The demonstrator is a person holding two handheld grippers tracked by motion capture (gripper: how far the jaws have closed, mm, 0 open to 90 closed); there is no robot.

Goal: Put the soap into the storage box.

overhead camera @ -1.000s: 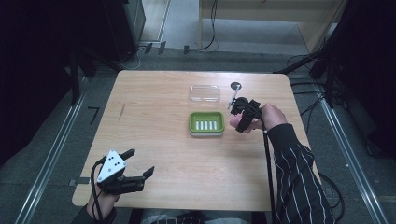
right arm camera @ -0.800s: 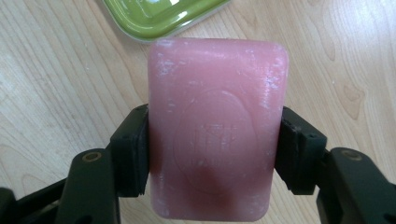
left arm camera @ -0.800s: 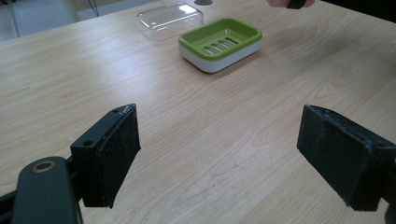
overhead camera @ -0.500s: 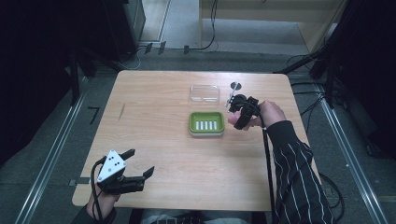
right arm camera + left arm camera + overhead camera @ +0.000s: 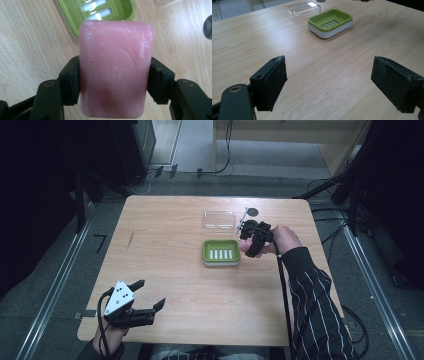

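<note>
Two grippers over a pale wooden table [image 5: 175, 250]: left gripper [image 5: 148, 295] fingers spread wide, empty; right gripper [image 5: 113, 82] fingers clamping pink soap [image 5: 115, 67].

Tables: one wooden table [image 5: 180, 270].
Soap dishes: one green soap dish [image 5: 220, 252] with a white base.
Drain slots in the dish: five, counted in the high view.
Clear lids: one clear plastic lid [image 5: 219, 219].
Soap bars: one pink soap bar [image 5: 115, 67].
Grippers: two, the left gripper [image 5: 148, 295] and the right gripper [image 5: 113, 80].
Dark round objects near the far table edge: one dark disc [image 5: 252, 212].
</note>
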